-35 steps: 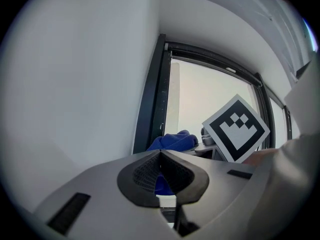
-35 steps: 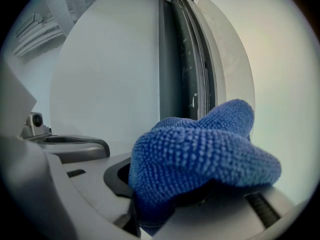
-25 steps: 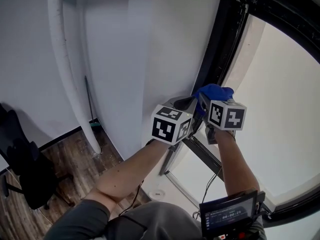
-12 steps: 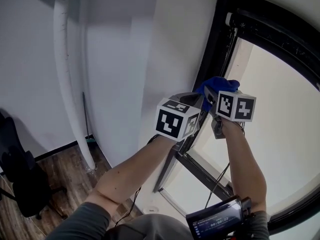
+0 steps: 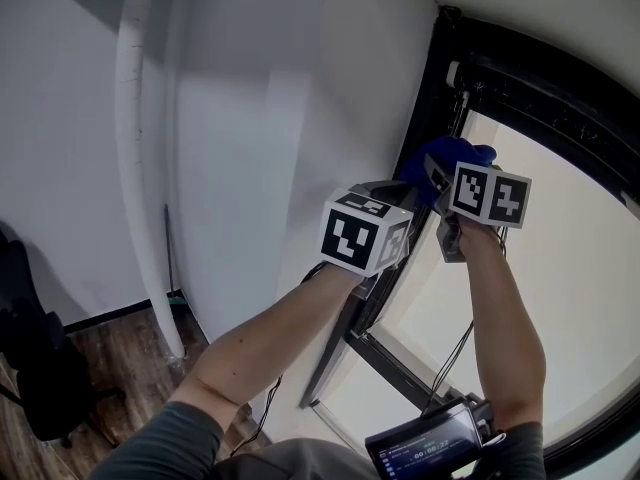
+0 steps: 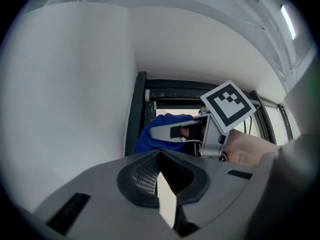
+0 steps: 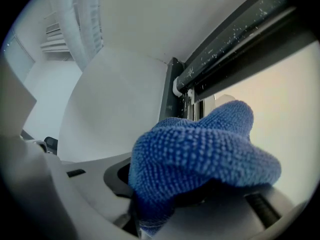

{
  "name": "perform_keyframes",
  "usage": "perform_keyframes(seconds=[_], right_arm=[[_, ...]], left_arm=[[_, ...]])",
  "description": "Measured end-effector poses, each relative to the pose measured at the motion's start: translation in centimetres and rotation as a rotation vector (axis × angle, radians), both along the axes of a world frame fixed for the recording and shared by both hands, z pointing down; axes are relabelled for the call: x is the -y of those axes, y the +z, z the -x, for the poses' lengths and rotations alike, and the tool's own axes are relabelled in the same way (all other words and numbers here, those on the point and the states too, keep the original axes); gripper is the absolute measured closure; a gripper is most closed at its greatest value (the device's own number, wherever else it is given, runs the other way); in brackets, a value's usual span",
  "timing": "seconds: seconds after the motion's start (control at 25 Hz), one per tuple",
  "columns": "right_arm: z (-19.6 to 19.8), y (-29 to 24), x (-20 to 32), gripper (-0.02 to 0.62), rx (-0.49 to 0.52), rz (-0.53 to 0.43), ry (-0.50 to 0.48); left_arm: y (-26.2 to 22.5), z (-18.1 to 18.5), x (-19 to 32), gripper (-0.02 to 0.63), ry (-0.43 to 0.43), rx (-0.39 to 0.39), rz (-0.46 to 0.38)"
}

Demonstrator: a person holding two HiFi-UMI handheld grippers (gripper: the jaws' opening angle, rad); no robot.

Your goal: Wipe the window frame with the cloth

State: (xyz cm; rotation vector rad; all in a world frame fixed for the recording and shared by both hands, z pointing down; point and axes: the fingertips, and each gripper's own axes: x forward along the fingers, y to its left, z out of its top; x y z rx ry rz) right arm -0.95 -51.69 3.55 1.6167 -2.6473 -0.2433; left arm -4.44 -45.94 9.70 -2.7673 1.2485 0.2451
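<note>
A blue cloth (image 5: 459, 154) is bunched in my right gripper (image 5: 437, 175), whose jaws are shut on it. It is held against the black window frame (image 5: 428, 98), just below the frame's upper left corner. In the right gripper view the cloth (image 7: 200, 151) fills the jaws, with the frame's top rail (image 7: 235, 34) above it. My left gripper (image 5: 398, 192) hovers just left of the right one, shut and holding nothing. The left gripper view shows the left gripper (image 6: 161, 158), and beyond it the right gripper (image 6: 182, 132), the cloth (image 6: 148, 138) and the frame's upright (image 6: 134, 116).
A white wall (image 5: 280, 118) runs left of the frame, with a white pipe (image 5: 135, 168) standing on it. The pale window pane (image 5: 570, 268) lies to the right. A black chair (image 5: 30, 368) stands on the wood floor at lower left. A chest-mounted device (image 5: 430, 446) shows at the bottom.
Both grippers have moved up along the frame's upright toward its top corner, the cloth going with the right one. The head view has tilted upward.
</note>
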Motion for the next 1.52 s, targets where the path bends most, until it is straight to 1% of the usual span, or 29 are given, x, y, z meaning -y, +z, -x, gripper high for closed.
perform_keyframes(seconds=[0.08, 0.24, 0.44, 0.64, 0.76, 1.0, 1.12, 1.2, 1.4, 1.52], right_arm=[[0.0, -1.5, -0.1, 0.436, 0.004, -0.023, 0.005], [-0.5, -4.3, -0.4, 0.436, 0.020, -0.068, 0.018], [-0.9, -7.0, -0.9, 0.436, 0.032, -0.125, 0.038], [-1.1, -10.0, -1.6, 0.436, 0.082, -0.200, 0.065], [-1.2, -10.9, -1.8, 0.436, 0.112, -0.215, 0.067], [-0.9, -11.0, -1.6, 0.436, 0.125, -0.221, 0.058], [-1.1, -10.3, -2.5, 0.436, 0.144, -0.239, 0.040], [-1.1, -9.8, -2.8, 0.436, 0.148, -0.243, 0.026], [-1.4, -7.6, -3.4, 0.436, 0.122, -0.231, 0.009], [-2.2, -5.6, -4.1, 0.436, 0.109, -0.216, 0.015]], left_arm=[[-0.9, 0.0, 0.1, 0.601, 0.006, -0.006, -0.008], [-3.6, -0.3, -0.4, 0.601, 0.014, -0.028, -0.051], [-5.6, -0.5, -0.9, 0.601, 0.014, -0.004, -0.081], [-7.9, -0.1, -1.0, 0.601, 0.013, -0.010, -0.114], [-8.4, 0.3, -0.7, 0.601, 0.007, -0.022, -0.121], [-8.8, 0.3, -0.7, 0.601, 0.011, -0.029, -0.130], [-7.9, 0.4, -1.0, 0.601, 0.012, -0.044, -0.130], [-7.1, 0.3, -0.7, 0.601, 0.010, -0.039, -0.116], [-5.4, 0.4, -0.8, 0.601, -0.008, -0.037, -0.108], [-4.5, 0.2, -1.3, 0.601, -0.018, -0.024, -0.120]])
